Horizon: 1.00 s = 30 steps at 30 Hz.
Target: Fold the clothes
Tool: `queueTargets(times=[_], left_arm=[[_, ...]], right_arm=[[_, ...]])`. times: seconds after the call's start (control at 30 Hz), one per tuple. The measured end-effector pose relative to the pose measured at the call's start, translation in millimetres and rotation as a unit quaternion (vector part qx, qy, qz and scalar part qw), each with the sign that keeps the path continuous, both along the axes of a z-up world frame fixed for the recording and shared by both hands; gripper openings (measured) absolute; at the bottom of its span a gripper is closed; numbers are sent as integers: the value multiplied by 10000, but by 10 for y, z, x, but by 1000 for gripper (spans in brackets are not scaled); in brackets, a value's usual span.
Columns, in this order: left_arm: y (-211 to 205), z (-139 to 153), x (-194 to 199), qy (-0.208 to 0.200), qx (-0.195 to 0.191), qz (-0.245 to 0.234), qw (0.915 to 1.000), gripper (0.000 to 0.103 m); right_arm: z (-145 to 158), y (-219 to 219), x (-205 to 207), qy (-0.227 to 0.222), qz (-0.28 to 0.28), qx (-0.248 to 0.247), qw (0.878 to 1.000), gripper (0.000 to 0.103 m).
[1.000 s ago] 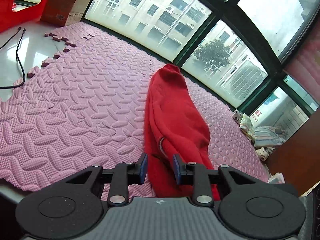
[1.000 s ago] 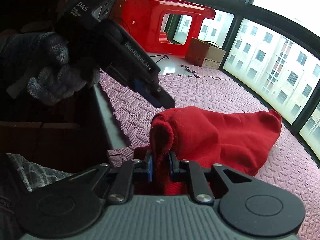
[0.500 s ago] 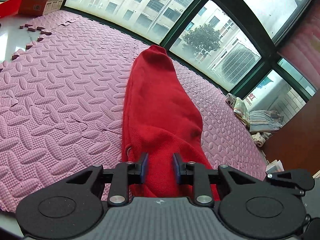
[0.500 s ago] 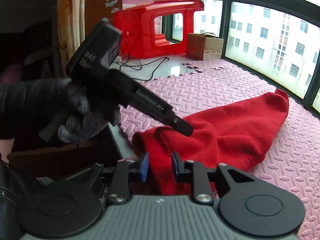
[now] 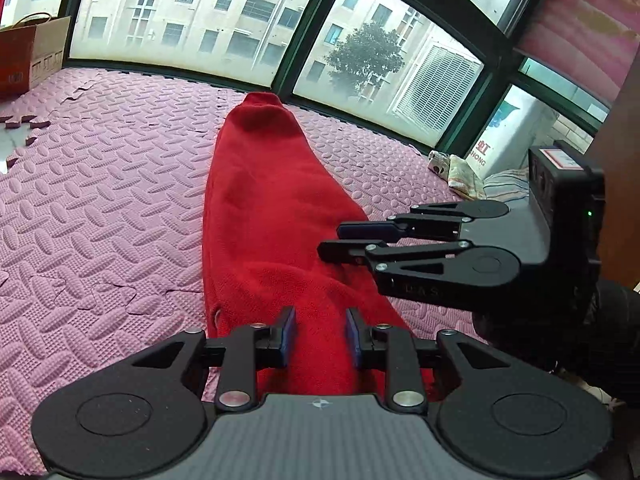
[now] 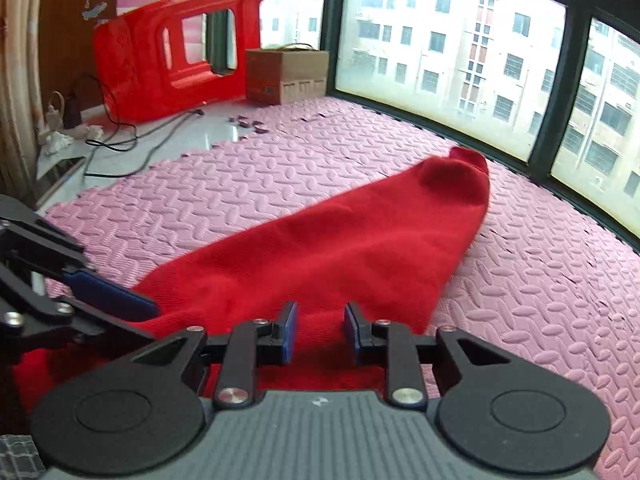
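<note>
Left gripper (image 5: 319,336): fingers spread apart with a clear gap; red cloth lies below and between them, nothing pinched.
Right gripper (image 6: 319,333): fingers likewise spread, a gap showing between the blue pads (image 6: 289,332); it holds nothing and hangs over the near end of the cloth.
Right gripper, seen from the left wrist view (image 5: 352,240): two fingers parted, tips just above the garment's right edge; contact cannot be told.
Red garment (image 5: 272,220): one piece, lying lengthwise on the pink foam mat (image 5: 100,200), narrow end pointing at the window (image 5: 200,20), broad end nearest both grippers.
Red plastic stool (image 6: 176,48): one, tipped on its side, beyond the mat's far left corner.
Cardboard box (image 6: 286,74): one, just beside the stool, against the window.
Black cable (image 6: 132,140): on the bare floor left of the mat.
Cloth pile (image 5: 480,180): several folded items at the mat's right edge, by the window.
</note>
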<state>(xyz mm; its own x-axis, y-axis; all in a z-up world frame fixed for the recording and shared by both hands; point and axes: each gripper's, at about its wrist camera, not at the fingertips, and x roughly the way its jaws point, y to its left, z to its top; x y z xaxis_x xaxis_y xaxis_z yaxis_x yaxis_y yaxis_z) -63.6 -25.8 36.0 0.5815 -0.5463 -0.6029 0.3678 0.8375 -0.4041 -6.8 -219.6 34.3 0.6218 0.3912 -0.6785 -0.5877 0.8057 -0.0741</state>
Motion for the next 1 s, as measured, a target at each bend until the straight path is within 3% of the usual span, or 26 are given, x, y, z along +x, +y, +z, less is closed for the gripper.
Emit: queueTargets(times=[0.17,0.27,0.6,0.9,1.0], left_arm=[[64,19,9,117,-82,-70,9999,30],[74,147,56,-29,-214,-76,9997,30],[-25,-16,258,313,-364,-198,9987,31],[10,-56,302,505,-511,-184,9973,32],[24,-61,302,548,-557,-149,9968,32]], right_arm=[[104,-65,167,-15,-25,133,9999,27],[162,-85,288,-28,-30,204,9998,28],[-19,4,1365,337,-430,162,9984,28],[-137,121,2317,249,-863,224,9957,27],[-205,152,2459,278,-833,117,9961,27]])
